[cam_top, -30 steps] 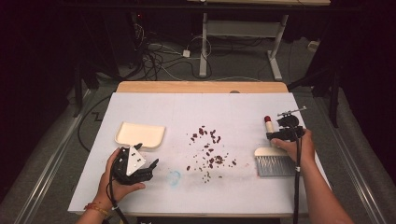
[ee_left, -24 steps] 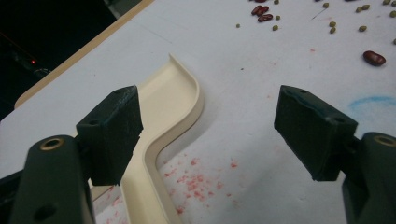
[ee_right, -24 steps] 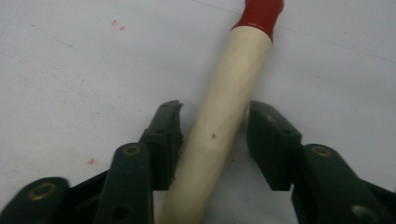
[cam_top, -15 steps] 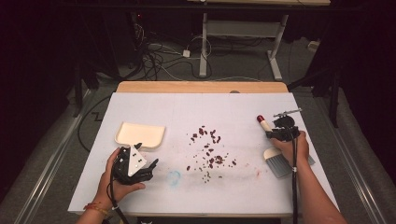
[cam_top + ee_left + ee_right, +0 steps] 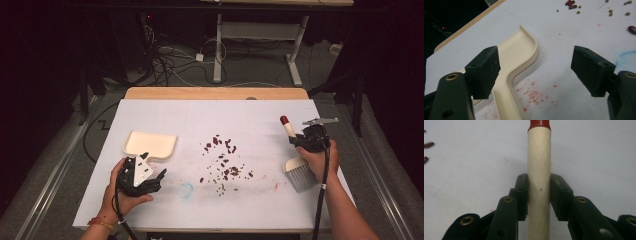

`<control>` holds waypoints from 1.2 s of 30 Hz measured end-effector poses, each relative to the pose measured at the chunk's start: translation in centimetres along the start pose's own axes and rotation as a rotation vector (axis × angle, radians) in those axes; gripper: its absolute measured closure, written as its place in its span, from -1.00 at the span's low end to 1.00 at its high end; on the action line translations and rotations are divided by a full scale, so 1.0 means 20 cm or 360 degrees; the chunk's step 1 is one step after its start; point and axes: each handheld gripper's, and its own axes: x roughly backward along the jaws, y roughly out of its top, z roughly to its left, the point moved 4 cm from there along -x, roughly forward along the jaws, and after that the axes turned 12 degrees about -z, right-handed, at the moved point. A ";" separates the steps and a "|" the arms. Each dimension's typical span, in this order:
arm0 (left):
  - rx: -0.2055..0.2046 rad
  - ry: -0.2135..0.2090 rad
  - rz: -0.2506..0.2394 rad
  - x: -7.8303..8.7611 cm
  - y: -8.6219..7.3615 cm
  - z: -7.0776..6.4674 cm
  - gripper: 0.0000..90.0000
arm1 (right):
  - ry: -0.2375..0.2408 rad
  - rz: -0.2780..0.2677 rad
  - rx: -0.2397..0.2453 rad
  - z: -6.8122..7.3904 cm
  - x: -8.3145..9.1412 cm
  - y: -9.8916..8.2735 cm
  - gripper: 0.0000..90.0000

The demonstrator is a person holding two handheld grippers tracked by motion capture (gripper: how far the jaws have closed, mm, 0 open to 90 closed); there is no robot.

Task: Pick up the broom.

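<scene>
Lifted since before, brush (image 5: pixel 296 160) is pinched by right tool (image 5: pixel 299 141); left tool (image 5: pixel 159 176) spread.

The flat rectangular table top (image 5: pixel 150 210) is pale white-grey, with a light wooden edge (image 5: pixel 215 93) at its far side. On it there is a faint round blue stain (image 5: pixel 186 189) and small pinkish-red specks (image 5: pixel 532 93). The shallow plastic dustpan (image 5: pixel 150 144) is cream. The scattered beans (image 5: pixel 225 160) are dark red-brown, with some small olive-green ones (image 5: pixel 610 12) among them. The small hand brush (image 5: pixel 300 172) has a cream handle (image 5: pixel 539 182) with a glossy red tip (image 5: pixel 539 123) and grey-white bristles. Both hand-held grippers, left (image 5: pixel 534 72) and right (image 5: pixel 539 195), are black, with small brass-coloured rivets.
</scene>
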 end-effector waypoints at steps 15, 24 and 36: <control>0.0013 -0.0055 0.0011 -0.05 0.03 -0.01 -0.49 | 0.0087 -0.0379 0.0048 0.01 0.23 0.06 0.57; 0.0050 -0.0158 -0.0033 -0.04 0.11 -0.06 -0.47 | 0.0164 -0.0606 0.0030 0.04 0.36 0.15 0.58; -0.0003 -0.0422 -0.0219 -0.12 0.42 -0.28 -0.47 | 0.0205 -0.0826 0.0147 0.28 0.50 0.27 0.58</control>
